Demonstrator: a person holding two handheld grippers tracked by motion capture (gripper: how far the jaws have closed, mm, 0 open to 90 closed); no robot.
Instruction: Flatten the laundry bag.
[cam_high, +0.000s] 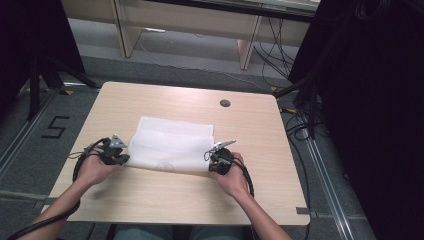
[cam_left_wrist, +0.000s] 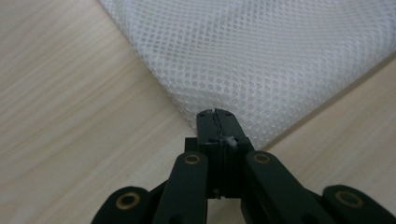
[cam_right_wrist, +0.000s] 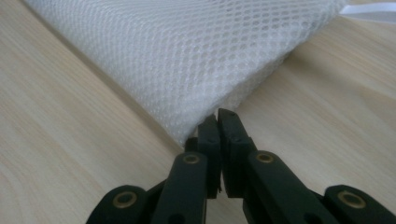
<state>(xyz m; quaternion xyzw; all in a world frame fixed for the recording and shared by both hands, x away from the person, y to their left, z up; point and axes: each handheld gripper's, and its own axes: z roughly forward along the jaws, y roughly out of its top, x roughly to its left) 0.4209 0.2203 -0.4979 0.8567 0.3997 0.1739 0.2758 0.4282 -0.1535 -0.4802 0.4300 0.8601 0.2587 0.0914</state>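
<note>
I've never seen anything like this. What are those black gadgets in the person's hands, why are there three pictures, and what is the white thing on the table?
A person sits at a wooden table, holding a hand-operated black gripper in each hand. One picture comes from a camera overhead; the other two come from small cameras riding on each gripper, looking along its jaws. On the table lies a folded white mesh cloth. The left gripper and the right gripper are each shut on a near corner of that cloth.

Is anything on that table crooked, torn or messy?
Nothing stands out. The white mesh cloth lies folded and flat on the table, a little askew to its edges, with no tear or spill showing. The left gripper and right gripper each pinch a near corner.
</note>
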